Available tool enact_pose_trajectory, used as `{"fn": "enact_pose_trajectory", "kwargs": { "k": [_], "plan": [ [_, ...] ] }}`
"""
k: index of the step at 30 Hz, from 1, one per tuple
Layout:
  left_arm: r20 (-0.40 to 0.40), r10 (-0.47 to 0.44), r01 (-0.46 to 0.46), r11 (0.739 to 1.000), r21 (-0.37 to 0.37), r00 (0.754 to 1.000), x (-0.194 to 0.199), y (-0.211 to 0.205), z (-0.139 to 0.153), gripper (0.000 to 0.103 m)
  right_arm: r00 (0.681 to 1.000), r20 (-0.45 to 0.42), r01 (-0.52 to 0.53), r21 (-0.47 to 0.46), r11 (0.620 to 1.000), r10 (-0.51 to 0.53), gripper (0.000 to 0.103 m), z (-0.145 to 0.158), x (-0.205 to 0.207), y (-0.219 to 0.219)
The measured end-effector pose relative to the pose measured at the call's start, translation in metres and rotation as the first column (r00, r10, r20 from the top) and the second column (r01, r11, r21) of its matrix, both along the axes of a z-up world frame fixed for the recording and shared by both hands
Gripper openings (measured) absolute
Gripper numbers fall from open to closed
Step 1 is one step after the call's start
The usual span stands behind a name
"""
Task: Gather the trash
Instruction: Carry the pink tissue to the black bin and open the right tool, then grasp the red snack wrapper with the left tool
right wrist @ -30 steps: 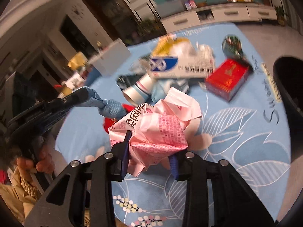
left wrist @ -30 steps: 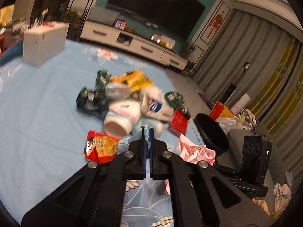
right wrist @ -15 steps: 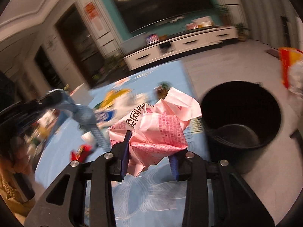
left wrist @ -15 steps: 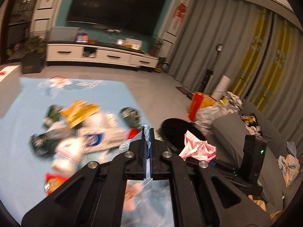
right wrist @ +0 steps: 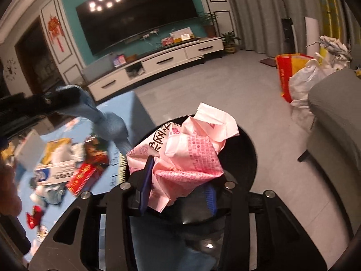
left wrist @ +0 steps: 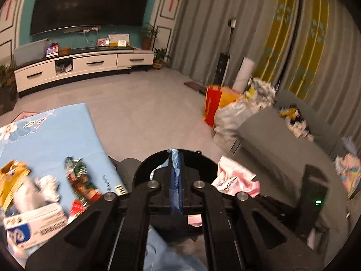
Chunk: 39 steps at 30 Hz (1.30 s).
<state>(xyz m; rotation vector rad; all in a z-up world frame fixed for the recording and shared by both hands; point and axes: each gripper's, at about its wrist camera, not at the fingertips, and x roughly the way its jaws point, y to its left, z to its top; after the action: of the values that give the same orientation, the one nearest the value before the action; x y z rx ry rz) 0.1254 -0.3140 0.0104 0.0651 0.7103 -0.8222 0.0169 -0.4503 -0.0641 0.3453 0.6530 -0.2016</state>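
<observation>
Now, your scene from big to small:
Mat: your blue mat [left wrist: 52, 135] lies left of the bin, with the remaining litter [left wrist: 33, 203] piled on it.
Bin: your black bin [right wrist: 246, 158] stands on the floor under both grippers.
Right gripper: your right gripper [right wrist: 178, 178] hangs over the bin; its jaws are opening, the crumpled pink wrapper [right wrist: 187, 149] still between them.
Left gripper: your left gripper [left wrist: 174, 180] is clamped tight on a blue bag [right wrist: 108, 122], also above the bin.
</observation>
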Motion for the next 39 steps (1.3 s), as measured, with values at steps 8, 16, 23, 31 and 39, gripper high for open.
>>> {"fn": "enact_pose_trajectory", "kwargs": {
  "k": [8, 16, 23, 31, 39],
  "plan": [
    [-0.028, 0.02, -0.017, 0.993, 0.117, 0.999, 0.008, -0.019, -0.043, 0.071, 0.998, -0.066, 0.018, -0.018, 1.0, -0.019, 0.075, -0.019, 0.014, -0.01],
    [0.019, 0.083, -0.085, 0.989, 0.119, 0.996, -0.033, 0.043, -0.034, 0.087, 0.999, -0.032, -0.002, 0.045, 0.999, 0.003, 0.075, -0.005, -0.013, 0.006],
    [-0.021, 0.168, -0.164, 0.979, 0.117, 0.986, -0.061, 0.121, -0.037, 0.088, 0.996, -0.036, -0.078, 0.059, 0.995, 0.08, 0.077, 0.01, -0.03, 0.046],
    [-0.039, 0.421, -0.419, 0.906, 0.058, 0.906, -0.082, 0.257, -0.031, 0.09, 0.973, -0.059, -0.219, 0.065, 0.974, 0.223, 0.078, 0.02, -0.029, 0.109],
    [-0.136, 0.592, -0.589, 0.806, 0.064, 0.795, -0.097, 0.356, -0.065, 0.091, 0.932, -0.125, -0.329, 0.101, 0.939, 0.34, 0.078, 0.01, -0.014, 0.166]
  ]
}}
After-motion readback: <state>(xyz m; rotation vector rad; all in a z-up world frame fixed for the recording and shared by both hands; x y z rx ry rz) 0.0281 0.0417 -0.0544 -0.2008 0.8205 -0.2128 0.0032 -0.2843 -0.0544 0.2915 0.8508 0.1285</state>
